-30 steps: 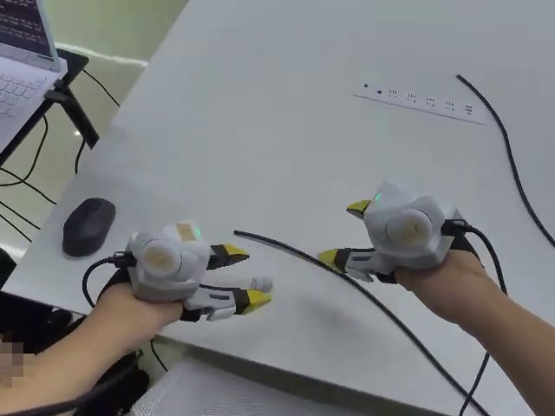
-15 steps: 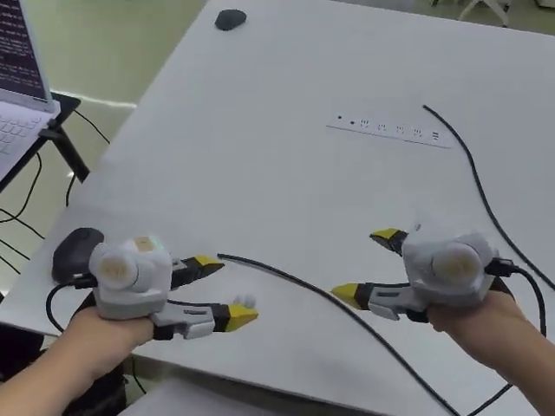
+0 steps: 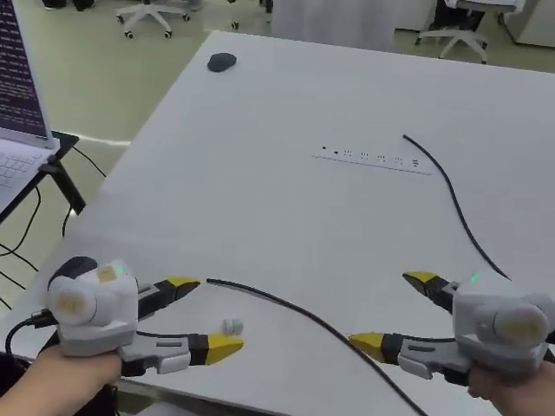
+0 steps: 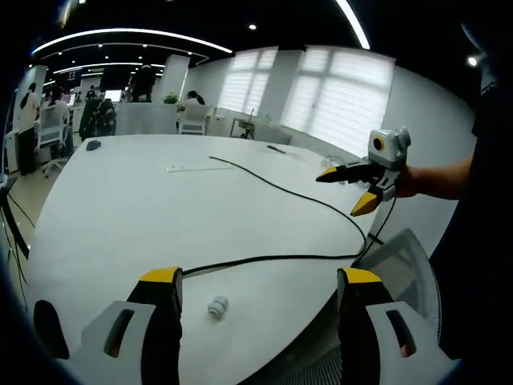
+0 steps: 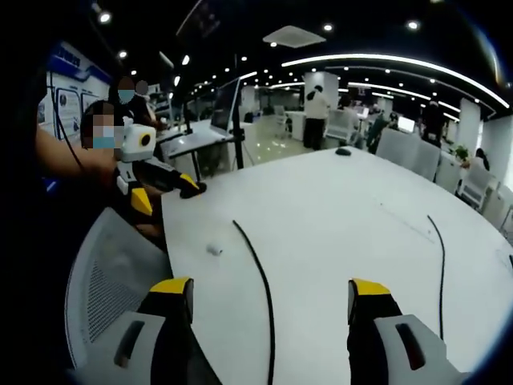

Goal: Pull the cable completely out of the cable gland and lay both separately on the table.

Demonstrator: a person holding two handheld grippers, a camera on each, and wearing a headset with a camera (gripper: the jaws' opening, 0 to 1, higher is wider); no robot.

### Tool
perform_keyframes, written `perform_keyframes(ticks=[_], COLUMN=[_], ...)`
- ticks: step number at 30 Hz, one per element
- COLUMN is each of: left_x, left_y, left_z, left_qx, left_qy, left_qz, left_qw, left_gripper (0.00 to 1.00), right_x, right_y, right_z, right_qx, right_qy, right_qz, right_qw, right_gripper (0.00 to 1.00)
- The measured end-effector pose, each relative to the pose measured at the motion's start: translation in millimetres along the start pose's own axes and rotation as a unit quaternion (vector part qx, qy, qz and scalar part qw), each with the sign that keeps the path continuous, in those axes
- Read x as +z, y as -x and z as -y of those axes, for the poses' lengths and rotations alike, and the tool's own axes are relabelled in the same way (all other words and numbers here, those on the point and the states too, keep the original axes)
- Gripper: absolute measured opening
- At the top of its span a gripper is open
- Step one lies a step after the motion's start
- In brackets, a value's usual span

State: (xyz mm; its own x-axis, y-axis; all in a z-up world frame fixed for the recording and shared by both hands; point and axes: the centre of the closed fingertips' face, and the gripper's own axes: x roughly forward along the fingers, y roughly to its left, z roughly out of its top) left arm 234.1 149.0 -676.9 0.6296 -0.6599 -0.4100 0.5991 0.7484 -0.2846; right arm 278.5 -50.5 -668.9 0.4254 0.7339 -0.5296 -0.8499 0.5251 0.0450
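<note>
A small white cable gland (image 3: 231,327) lies alone near the table's near edge, apart from the black cable (image 3: 286,305), whose free end rests just behind it. My left gripper (image 3: 204,315) stands open with the gland just off its lower fingertip and nothing held. In the left gripper view the gland (image 4: 216,305) sits between the open jaws of the left gripper (image 4: 260,281), with the cable (image 4: 272,258) beyond. My right gripper (image 3: 392,310) is open and empty, to the right of the cable. The right gripper view shows the gland (image 5: 214,249) and the cable (image 5: 260,273) ahead.
A white power strip (image 3: 373,159) lies mid-table, with more black cable (image 3: 451,195) curving past its right end. One dark mouse (image 3: 222,61) sits at the far left corner, another (image 3: 74,267) behind my left gripper. A laptop (image 3: 17,87) stands off the table's left side.
The head camera has tilted up, showing more of the far table. My right gripper has drawn back to the right, off the cable. Gland and cable lie as before.
</note>
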Motion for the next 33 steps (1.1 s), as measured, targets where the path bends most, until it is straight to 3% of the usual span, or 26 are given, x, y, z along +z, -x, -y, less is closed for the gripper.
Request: perform_keyframes(ticks=[5, 9, 13, 20, 26, 33], left_x=[-5.2, -10.6, -25.4, -43.4, -46.3, -44.3], left_y=[5.1, 7.9, 10.8, 15.9, 18.0, 18.6], left_z=[-1.1, 7.2, 15.7, 16.9, 13.9, 11.5], left_qx=[0.014, 0.014, 0.013, 0.023, 0.029, 0.031], left_qy=[-0.007, -0.01, -0.023, -0.009, 0.0, 0.0], left_qz=[-0.003, -0.006, -0.031, -0.044, -0.045, -0.048], left_qw=[0.9999, 0.9998, 0.9992, 0.9987, 0.9986, 0.9984], left_gripper=[0.84, 0.92, 0.97, 0.99, 0.99, 0.99], right_x=[-17.6, -28.3, -43.8, -65.4, -68.6, -71.6], right_y=[12.2, 22.0, 31.2, 36.4, 34.2, 33.8], right_z=[-8.5, -14.3, -15.3, -24.9, -30.3, -25.2], right_qx=[-0.004, -0.005, -0.009, 0.0, 0.007, 0.004], right_qy=[-0.013, -0.039, -0.063, -0.061, -0.055, -0.055], right_qz=[0.003, 0.012, 0.011, -0.007, -0.015, -0.022], right_qw=[0.9999, 0.9991, 0.9979, 0.9981, 0.9983, 0.9982], right_gripper=[0.83, 0.88, 0.96, 0.99, 0.99, 0.99])
